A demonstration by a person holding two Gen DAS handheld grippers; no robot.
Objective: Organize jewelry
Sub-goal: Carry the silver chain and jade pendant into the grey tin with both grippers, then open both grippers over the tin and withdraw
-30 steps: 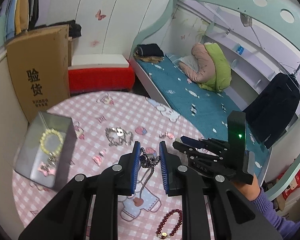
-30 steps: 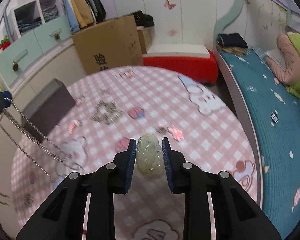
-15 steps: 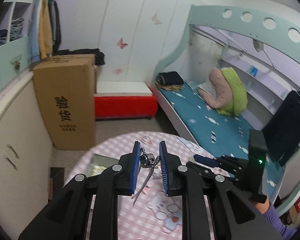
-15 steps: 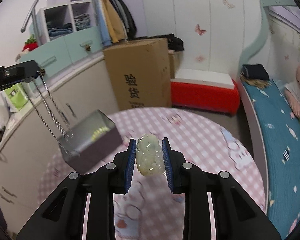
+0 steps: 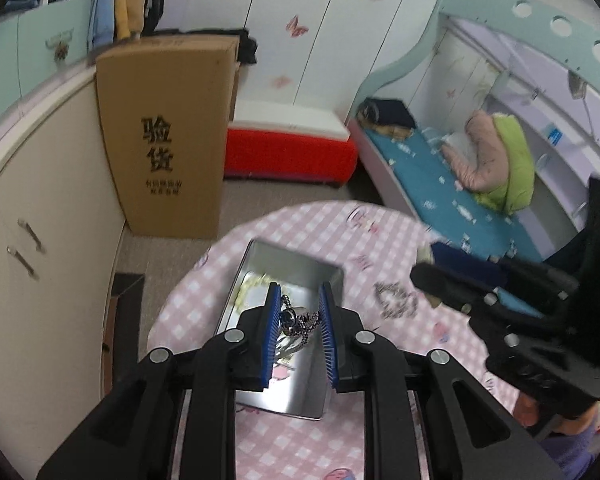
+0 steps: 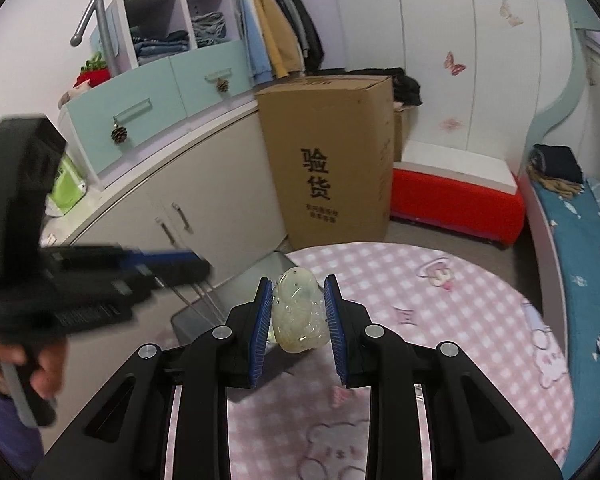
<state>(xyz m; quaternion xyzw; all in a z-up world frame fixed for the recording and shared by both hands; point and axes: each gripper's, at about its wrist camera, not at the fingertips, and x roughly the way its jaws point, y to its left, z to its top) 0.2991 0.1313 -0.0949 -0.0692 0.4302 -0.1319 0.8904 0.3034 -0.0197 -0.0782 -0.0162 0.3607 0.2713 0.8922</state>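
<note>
My left gripper (image 5: 299,296) is shut on a silver chain necklace (image 5: 298,322) and holds it above the open grey metal box (image 5: 332,280) on the pink checked table (image 5: 380,236). A pale bead bracelet (image 5: 250,286) lies in the box. My right gripper (image 6: 298,284) is shut on a pale green jade pendant (image 6: 298,312), held above the table (image 6: 440,320) near the box (image 6: 188,318). The left gripper (image 6: 168,264) shows at the left of the right wrist view with the chain (image 6: 204,300) hanging down. The right gripper (image 5: 452,280) shows at the right of the left wrist view.
A silver chain bracelet (image 5: 394,300) lies on the table right of the box. A tall cardboard carton (image 5: 164,136) stands on the floor beyond the table. White cabinets (image 5: 28,240) run along the left. A bed (image 5: 452,188) lies to the right.
Both grippers have swung left and down over the box. The left one now holds the chain over the box's inside. The right one still holds the pendant.
</note>
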